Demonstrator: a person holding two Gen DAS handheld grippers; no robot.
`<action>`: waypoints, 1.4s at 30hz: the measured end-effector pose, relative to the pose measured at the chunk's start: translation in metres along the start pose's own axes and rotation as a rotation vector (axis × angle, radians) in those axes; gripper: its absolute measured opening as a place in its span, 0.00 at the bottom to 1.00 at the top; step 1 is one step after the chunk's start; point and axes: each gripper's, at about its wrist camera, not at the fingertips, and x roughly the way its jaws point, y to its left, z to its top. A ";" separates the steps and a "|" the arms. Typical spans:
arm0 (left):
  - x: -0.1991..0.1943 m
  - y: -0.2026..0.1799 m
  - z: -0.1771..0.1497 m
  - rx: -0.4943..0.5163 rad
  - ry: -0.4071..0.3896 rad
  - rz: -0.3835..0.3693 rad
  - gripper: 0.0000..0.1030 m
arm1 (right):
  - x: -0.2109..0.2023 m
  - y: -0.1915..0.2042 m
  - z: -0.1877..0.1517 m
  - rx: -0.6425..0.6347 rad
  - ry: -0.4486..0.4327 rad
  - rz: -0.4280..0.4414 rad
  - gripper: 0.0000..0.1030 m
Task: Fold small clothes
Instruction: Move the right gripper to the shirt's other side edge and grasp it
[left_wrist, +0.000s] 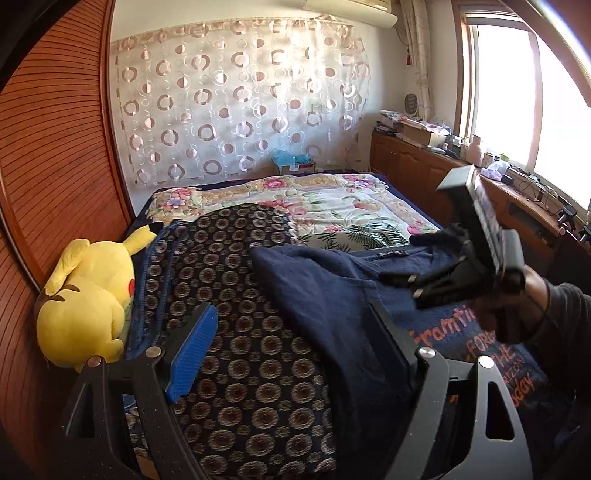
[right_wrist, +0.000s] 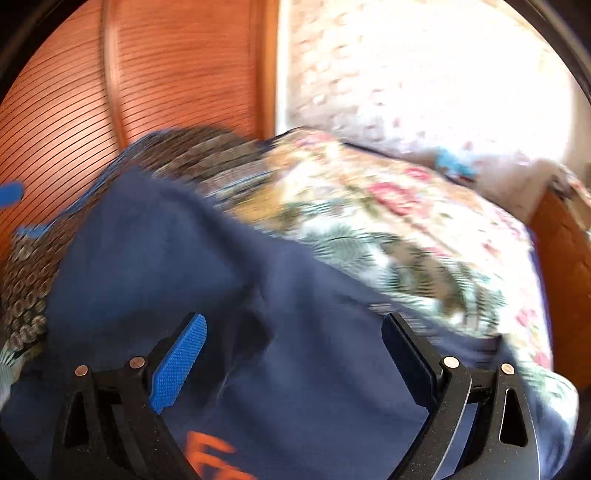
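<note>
Right wrist view blurring badly; both tools (right_wrist: 293, 354) (left_wrist: 295, 332) gaping wide, risking snagging one layer of navy orange-lettered cotton tee (right_wrist: 314, 369), wrecking fold.

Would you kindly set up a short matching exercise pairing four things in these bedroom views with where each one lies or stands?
Things:
1. yellow plush toy
2. navy T-shirt
3. floral quilt
4. wooden cabinet

Places:
A. under the window, along the right wall
B. spread over the far part of the bed
C. at the bed's left edge, beside the slatted wooden panel
D. on the near part of the bed, in front of both grippers

Pairs: 1-C, 2-D, 3-B, 4-A
</note>
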 end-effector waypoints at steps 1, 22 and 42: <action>0.002 -0.004 0.001 0.006 0.002 -0.003 0.79 | -0.005 -0.008 -0.002 0.011 -0.004 0.008 0.94; 0.089 -0.136 0.000 0.117 0.123 -0.219 0.79 | -0.175 -0.168 -0.182 0.302 -0.043 -0.246 0.87; 0.132 -0.167 -0.021 0.172 0.277 -0.173 0.81 | -0.165 -0.224 -0.252 0.492 0.051 -0.282 0.82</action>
